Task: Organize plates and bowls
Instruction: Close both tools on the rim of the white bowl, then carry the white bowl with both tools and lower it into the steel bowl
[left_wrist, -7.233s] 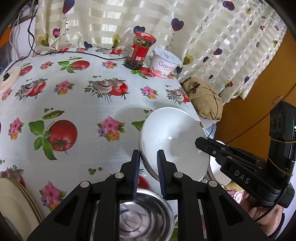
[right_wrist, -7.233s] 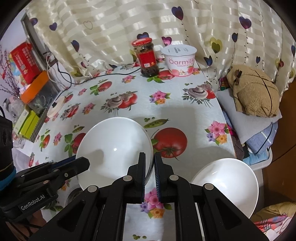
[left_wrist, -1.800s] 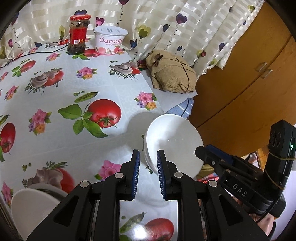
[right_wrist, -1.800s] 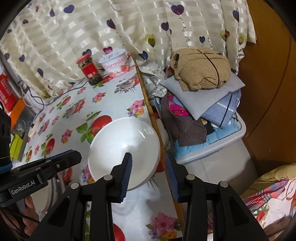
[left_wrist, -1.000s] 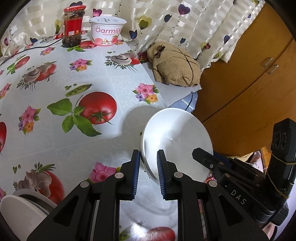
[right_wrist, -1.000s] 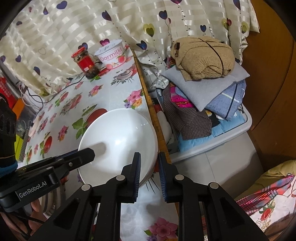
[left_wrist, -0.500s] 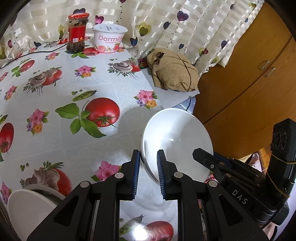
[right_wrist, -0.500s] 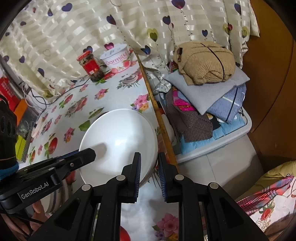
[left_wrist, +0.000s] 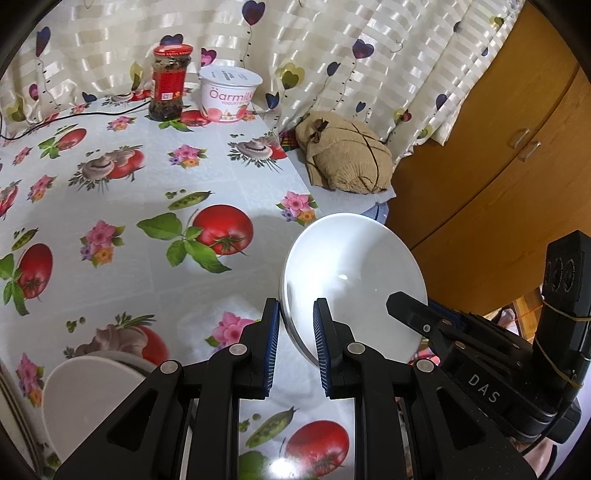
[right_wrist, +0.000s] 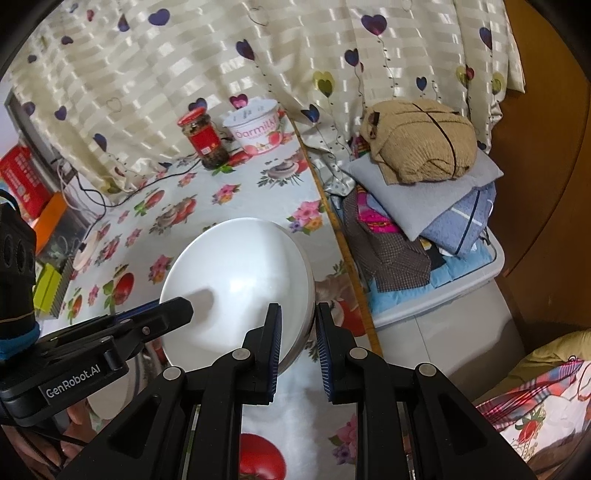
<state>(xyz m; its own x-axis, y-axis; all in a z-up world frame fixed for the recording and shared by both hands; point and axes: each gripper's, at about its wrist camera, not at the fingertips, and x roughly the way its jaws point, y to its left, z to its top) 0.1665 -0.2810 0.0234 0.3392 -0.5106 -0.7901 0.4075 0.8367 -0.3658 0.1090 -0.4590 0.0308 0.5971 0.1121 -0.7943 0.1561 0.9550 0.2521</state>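
Vegetable-print oilcloth (left_wrist: 110, 206) covered the table; above its right edge both grippers held stacked white bowls (left_wrist: 354, 280) aloft, the left gripper (left_wrist: 294, 334) and right gripper (right_wrist: 297, 334) each clamped on the rim (opposite sides). Carrying underway; next, probably, lowering them onto another white bowl (left_wrist: 88, 391).

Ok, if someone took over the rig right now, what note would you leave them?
Left gripper: shut on the bowl rim.
Right gripper: shut on the same bowl's other side.
Bowl: white, tilted, held over the tablecloth near its edge.
Another white dish sits lower left in the left view.
Done: two-handed grip. Left: probably placing the bowl with the other dishes.
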